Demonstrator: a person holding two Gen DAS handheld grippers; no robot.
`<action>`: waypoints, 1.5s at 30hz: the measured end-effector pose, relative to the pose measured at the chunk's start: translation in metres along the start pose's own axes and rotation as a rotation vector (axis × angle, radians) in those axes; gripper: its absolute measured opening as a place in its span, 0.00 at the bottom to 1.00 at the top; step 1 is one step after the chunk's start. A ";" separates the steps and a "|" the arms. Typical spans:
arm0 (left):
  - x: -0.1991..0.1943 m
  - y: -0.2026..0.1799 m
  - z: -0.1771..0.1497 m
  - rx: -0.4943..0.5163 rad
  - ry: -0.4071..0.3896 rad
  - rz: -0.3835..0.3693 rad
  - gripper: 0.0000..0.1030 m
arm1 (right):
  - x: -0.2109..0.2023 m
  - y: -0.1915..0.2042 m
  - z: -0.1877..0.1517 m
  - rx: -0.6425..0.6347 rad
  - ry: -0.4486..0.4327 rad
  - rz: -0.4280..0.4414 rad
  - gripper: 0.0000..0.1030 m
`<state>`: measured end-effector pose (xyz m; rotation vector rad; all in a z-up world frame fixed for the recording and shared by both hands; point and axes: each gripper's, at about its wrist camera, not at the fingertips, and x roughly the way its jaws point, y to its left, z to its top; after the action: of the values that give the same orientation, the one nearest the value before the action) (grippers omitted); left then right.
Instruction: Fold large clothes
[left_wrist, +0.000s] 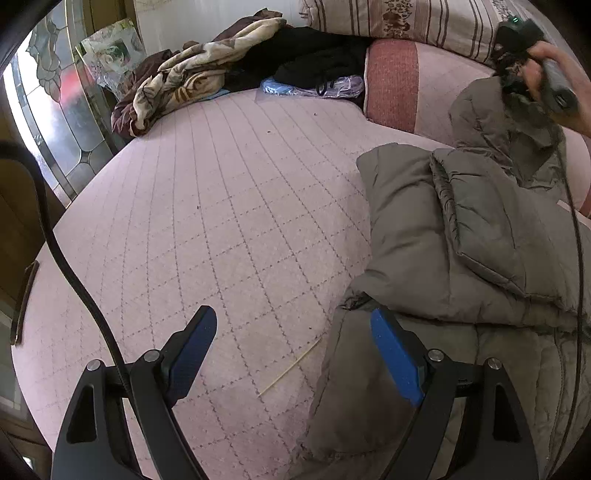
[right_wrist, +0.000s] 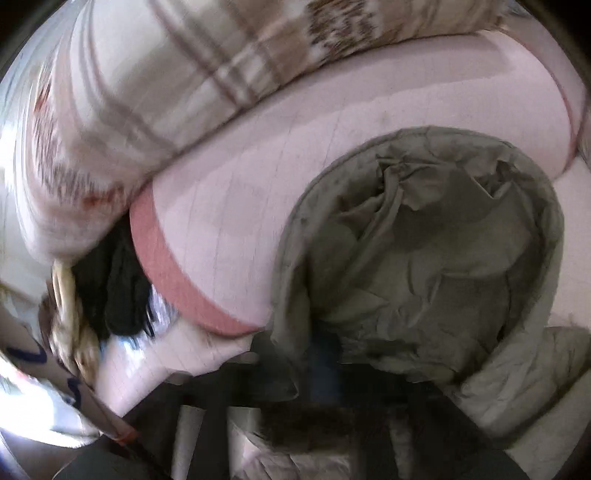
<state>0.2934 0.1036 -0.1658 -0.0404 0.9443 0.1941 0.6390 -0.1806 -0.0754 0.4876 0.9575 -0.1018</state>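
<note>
My left gripper (left_wrist: 293, 354) is spread wide open over the pink quilted bed (left_wrist: 207, 206), nothing between the blue pads (left_wrist: 395, 354). The right pad sits right at the near edge of the grey puffer jacket (left_wrist: 461, 236), which lies bunched up on the right side of the bed with one quilted panel flopped over the rest.

My right gripper (left_wrist: 517, 48) is way up at the far right, lifting the hood (right_wrist: 424, 240) end of the jacket. From its own camera everything's blurry; the hood fills the view with fabric draped over the blue finger (right_wrist: 325, 365), so it looks clamped on the jacket.

Far side: striped pillow (left_wrist: 399, 22), pink bolster (left_wrist: 395, 85), a pile of blankets (left_wrist: 192, 77) and black clothes (left_wrist: 310, 55). A thin stick (left_wrist: 290, 367) lies near my left fingers.
</note>
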 end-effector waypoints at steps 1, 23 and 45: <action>-0.001 0.001 0.000 -0.003 0.001 0.000 0.82 | -0.009 0.002 -0.007 -0.029 -0.020 -0.011 0.09; -0.041 0.055 -0.007 -0.152 -0.038 0.009 0.82 | -0.167 -0.102 -0.311 -0.211 0.102 0.043 0.06; -0.057 0.066 -0.009 -0.166 -0.085 0.008 0.82 | -0.213 -0.134 -0.312 -0.238 0.005 -0.009 0.64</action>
<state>0.2416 0.1589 -0.1220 -0.1803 0.8424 0.2790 0.2387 -0.1889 -0.0999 0.2647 0.9624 0.0057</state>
